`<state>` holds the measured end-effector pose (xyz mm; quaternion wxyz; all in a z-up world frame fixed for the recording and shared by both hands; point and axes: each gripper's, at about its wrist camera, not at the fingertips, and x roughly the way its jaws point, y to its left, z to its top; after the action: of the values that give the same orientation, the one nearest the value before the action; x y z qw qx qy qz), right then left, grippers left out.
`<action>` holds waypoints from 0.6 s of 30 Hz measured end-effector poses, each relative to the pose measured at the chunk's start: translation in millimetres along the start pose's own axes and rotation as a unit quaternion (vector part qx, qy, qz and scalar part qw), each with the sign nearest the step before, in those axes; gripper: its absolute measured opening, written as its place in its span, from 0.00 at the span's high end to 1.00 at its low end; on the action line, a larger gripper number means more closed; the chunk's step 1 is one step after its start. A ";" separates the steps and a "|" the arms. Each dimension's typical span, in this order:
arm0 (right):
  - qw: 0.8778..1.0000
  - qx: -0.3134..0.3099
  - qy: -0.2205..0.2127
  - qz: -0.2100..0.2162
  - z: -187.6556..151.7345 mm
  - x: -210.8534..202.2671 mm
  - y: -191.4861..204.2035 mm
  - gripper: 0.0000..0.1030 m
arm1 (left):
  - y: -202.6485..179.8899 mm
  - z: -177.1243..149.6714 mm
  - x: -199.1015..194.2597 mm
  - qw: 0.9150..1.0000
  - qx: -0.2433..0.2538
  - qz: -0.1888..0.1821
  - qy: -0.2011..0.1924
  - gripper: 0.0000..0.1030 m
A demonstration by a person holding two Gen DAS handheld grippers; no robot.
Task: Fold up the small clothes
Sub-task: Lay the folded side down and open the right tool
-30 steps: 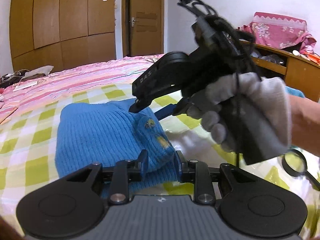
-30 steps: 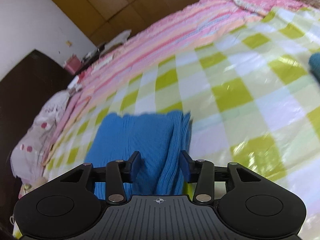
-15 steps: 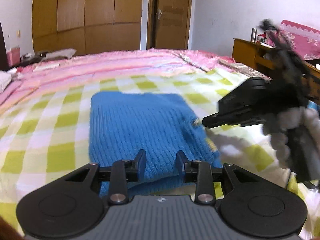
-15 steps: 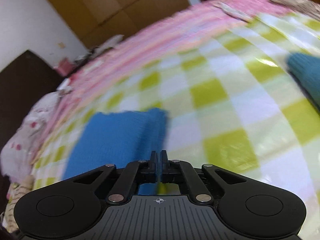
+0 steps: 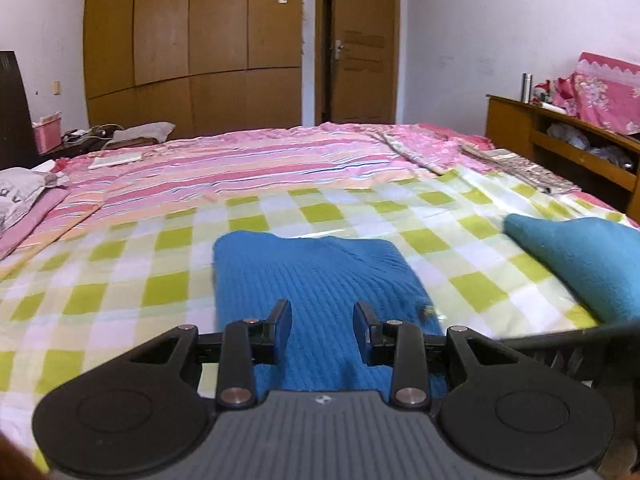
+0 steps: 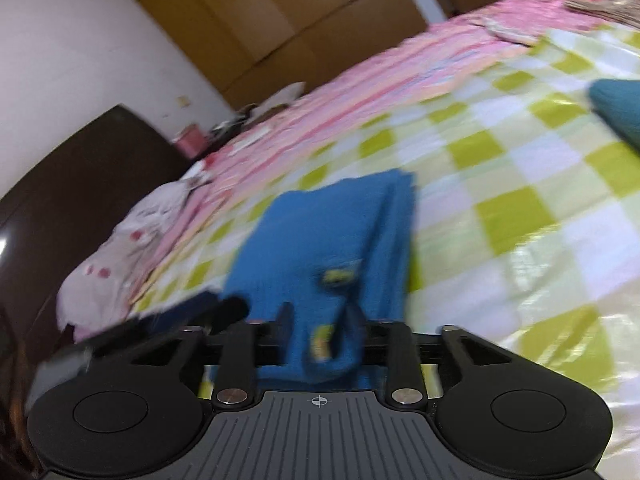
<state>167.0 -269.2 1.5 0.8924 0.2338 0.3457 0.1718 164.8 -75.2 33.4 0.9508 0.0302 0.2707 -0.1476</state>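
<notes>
A folded blue knit sweater (image 5: 316,276) lies on the green-and-white checked sheet (image 5: 120,280). My left gripper (image 5: 322,320) is open, its fingers over the sweater's near edge with nothing between them. In the right wrist view the same sweater (image 6: 320,240) lies ahead, with yellow marks near its near corner. My right gripper (image 6: 320,334) is open and the sweater's near corner sits between its fingers; the frame is blurred. The right gripper's body shows at the lower right of the left wrist view (image 5: 560,344).
A teal garment (image 5: 580,256) lies on the sheet to the right, also seen in the right wrist view (image 6: 620,104). Pink striped bedding (image 5: 240,172) covers the far bed. A wooden headboard shelf (image 5: 560,148) stands at right, wardrobe and door behind.
My right gripper was shut half a second ago and is now open around the sweater's near corner. It has dropped from above the sweater to low on the right. The left gripper stays open.
</notes>
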 end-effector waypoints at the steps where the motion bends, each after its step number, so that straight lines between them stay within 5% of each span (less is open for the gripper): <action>1: 1.000 -0.012 0.007 -0.013 -1.7 5.1 2.3 0.63 | 1.2 0.6 2.7 1.000 0.001 0.004 0.004 0.62; 4: 0.998 -0.022 0.030 -0.042 -7.3 14.8 -1.4 0.91 | 1.4 0.6 9.8 1.000 0.002 0.009 0.016 0.62; 6: 0.999 0.010 0.037 -0.031 -10.0 9.8 -12.6 0.95 | 0.5 1.1 12.0 1.000 -0.003 0.005 0.015 0.62; 10: 0.998 0.041 0.030 -0.027 -16.9 -9.5 -22.8 0.97 | -10.2 3.5 28.4 1.000 -0.001 -0.003 0.023 0.62; 15: 0.997 0.051 0.046 -0.032 -24.5 -2.0 -27.7 0.97 | -32.5 -5.7 49.3 0.996 0.064 0.014 0.055 0.60; 18: 0.998 0.043 0.040 -0.019 -22.8 -4.6 -25.7 0.90 | -30.0 -0.5 39.1 0.997 0.050 0.009 0.050 0.60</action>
<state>151.6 -286.0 -24.7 0.8699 0.2586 0.3927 0.1490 187.2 -114.1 13.2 0.9345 0.0878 0.3101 -0.1508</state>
